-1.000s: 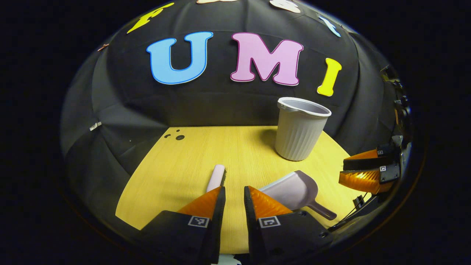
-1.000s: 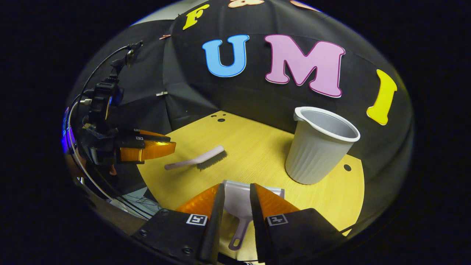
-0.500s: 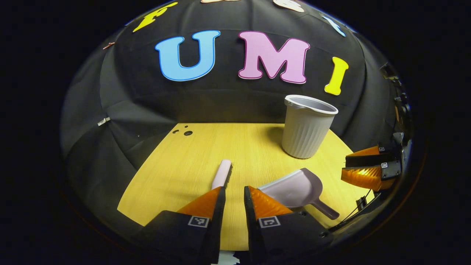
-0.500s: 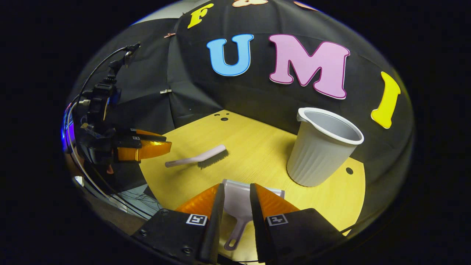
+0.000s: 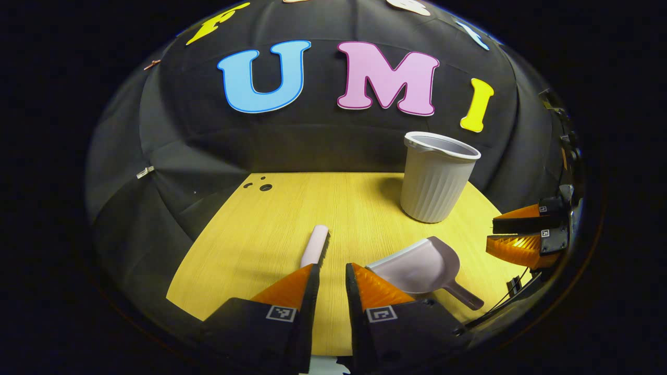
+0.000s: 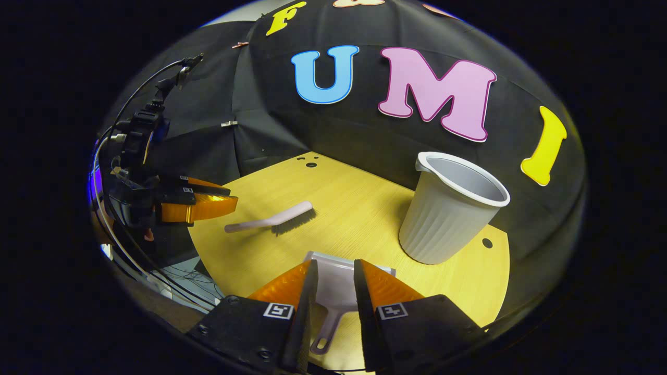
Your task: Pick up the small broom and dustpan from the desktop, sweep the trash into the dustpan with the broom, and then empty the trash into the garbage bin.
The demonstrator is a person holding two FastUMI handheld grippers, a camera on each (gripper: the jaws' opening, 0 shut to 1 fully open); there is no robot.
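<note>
Both tools are in the approach phase; neither has taken its implement. In the left gripper view, the left tool (image 5: 328,273) hovers above the near edge of the counter (image 5: 271,229), its fingers parted by a narrow gap with nothing between them. The small broom (image 5: 316,246) lies flat on the counter just ahead of those fingers, handle toward the tool, bristles on its right side. In the right gripper view, the right tool (image 6: 331,271) is likewise parted and empty, with the dustpan (image 6: 333,284) lying directly below and ahead, its handle pointing back toward the tool. The garbage bin (image 6: 451,213) stands upright toward the far right of the counter, apart from both implements. No trash can be made out on the counter.

Change over the last second: in the left gripper view the broom has drifted slightly up and to the right, so more of it is clear of the fingers. In the right gripper view the dustpan handle sits more nearly in the gap. Broom, dustpan and bin appear not to have moved on the counter. Finger spacing on both tools is unchanged.

Meaning for the task: alignment is under way, and the pickup step is not yet done. Each tool must still descend and clench its handle before sweeping can begin.
</note>
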